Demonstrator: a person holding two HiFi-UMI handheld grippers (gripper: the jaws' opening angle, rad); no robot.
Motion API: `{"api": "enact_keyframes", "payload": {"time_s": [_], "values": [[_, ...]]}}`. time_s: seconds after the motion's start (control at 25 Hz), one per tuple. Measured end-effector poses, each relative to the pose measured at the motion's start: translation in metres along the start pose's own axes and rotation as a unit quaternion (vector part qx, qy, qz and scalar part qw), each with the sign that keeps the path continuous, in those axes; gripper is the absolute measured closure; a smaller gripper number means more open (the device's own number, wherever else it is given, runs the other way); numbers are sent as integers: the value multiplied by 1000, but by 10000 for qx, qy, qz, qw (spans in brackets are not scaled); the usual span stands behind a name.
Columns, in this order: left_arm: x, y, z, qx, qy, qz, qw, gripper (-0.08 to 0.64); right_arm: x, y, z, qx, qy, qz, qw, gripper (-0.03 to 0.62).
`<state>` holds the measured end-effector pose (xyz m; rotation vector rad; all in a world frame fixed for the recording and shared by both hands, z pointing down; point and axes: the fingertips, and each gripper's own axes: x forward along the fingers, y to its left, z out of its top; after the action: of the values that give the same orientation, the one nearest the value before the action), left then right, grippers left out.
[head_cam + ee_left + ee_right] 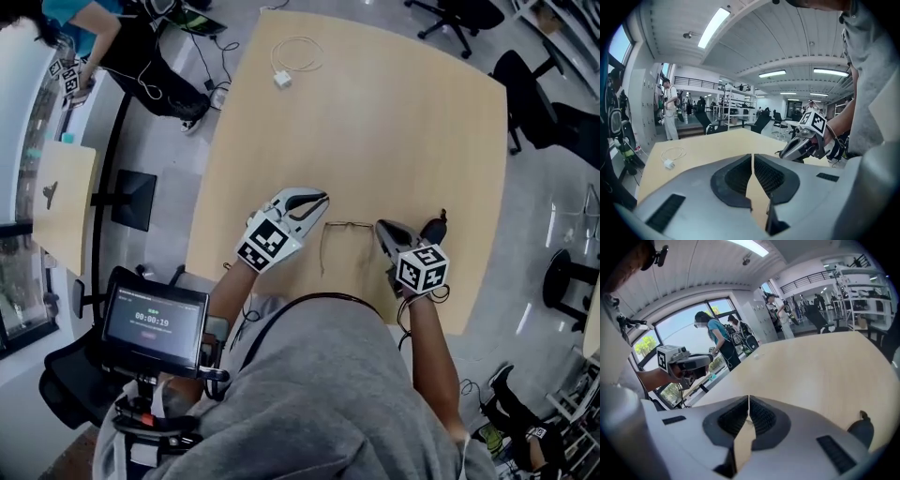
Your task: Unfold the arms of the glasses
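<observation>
Plainly, the glasses [347,225] lie on the pale wooden worktop [394,131] near its front edge, between the two grippers. Their thin front bar runs crosswise, and one arm stretches from its left end back toward the person. The other arm is hard to make out beside the right gripper [382,228].

The left gripper [319,201] is just left of the frame, and its fingers [740,176] meet at the tips with nothing between them. The right gripper's fingers [761,417] are also together at the tips, close against the right end of the frame. Whether they pinch the wire I cannot tell.

A white charger [282,80] with its looped cable lies well apart at the far side of the worktop.
</observation>
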<state>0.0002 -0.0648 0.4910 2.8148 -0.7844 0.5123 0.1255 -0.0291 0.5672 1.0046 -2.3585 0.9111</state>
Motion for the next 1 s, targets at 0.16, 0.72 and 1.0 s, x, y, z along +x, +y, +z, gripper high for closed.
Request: {"api": "enact_keyframes", "payload": {"time_s": [0.16, 0.72, 1.0], "values": [[-5, 8, 37, 287, -241, 190, 9991, 541, -12, 17, 52, -417, -532, 157, 9976, 580], [-28, 5, 118, 757, -1010, 370, 9913, 541, -66, 76, 167, -1687, -1699, 327, 9704, 584], [-46, -64, 152, 1041, -1169, 524, 9863, 541, -148, 97, 162, -1937, -2091, 264, 9582, 584]]}}
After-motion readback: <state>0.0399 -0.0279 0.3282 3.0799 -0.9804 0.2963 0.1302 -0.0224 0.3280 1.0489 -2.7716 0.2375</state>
